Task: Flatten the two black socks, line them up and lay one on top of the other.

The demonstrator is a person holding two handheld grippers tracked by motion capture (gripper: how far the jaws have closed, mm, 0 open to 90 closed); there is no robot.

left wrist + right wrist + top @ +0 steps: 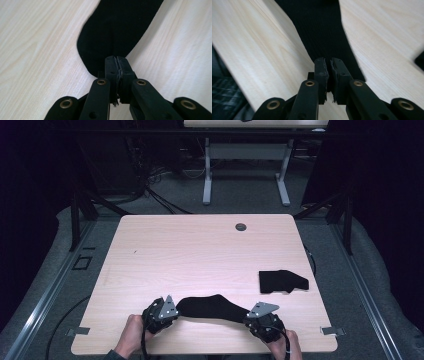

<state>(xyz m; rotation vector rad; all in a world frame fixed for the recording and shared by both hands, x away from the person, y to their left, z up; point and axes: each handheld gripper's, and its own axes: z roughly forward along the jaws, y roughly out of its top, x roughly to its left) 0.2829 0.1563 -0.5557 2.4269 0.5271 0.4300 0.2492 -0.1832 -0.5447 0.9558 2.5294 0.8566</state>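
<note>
sock: black sock (212, 308) flat along near tabletop (200, 250) edge
left gripper (167, 312): fingers clamped on one sock end
right gripper (255, 317): fingers clamped on other end
step: both ends gripped
next: probably lift together, fold
other: folded black sock (281, 281) near right edge

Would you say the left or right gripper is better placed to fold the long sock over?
Probably left: the left gripper pinches the sock with bare table beyond, while the right gripper sits near the other sock.
</note>
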